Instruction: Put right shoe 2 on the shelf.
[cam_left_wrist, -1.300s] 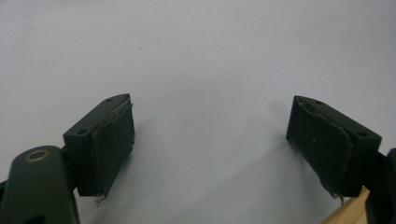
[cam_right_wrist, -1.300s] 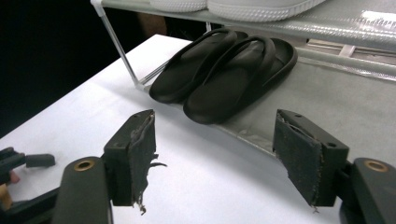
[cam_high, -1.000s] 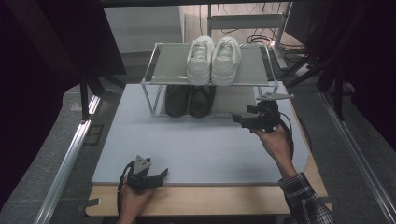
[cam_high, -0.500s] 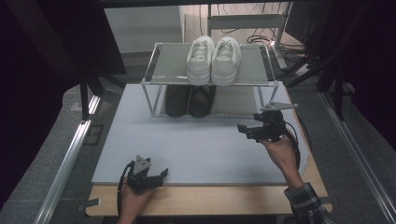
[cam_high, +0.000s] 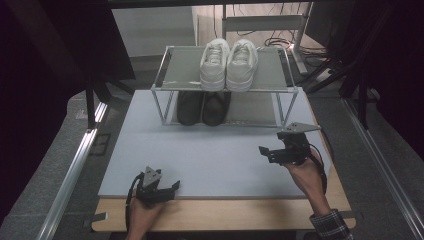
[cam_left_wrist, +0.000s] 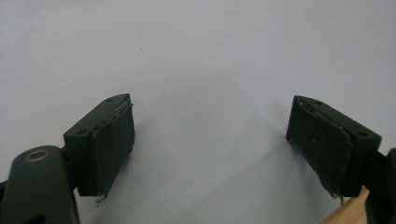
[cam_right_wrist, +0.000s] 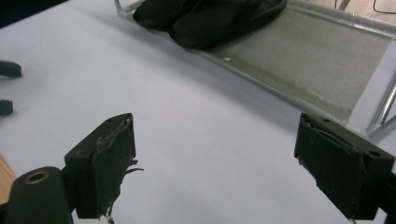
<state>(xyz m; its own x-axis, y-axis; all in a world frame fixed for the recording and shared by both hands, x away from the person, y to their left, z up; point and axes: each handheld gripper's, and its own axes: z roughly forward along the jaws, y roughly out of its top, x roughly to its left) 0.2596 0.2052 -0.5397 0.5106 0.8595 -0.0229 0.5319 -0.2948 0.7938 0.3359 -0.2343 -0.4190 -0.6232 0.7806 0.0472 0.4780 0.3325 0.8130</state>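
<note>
Hand-held gripper (cam_right_wrist: 215, 172) pads frayed, parted over matte mat (cam_right_wrist: 187, 140).

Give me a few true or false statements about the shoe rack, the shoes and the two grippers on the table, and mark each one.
1. The pair of white sneakers sits on the top shelf of the metal-framed shoe rack. True.
2. The pair of black shoes stands on the pale table mat outside the rack. False: it sits on the lower shelf, under the sneakers.
3. The right gripper holds a black shoe. False: its jaws stand open with nothing between them.
4. The left gripper is open and empty near the table's front edge. True.
</note>
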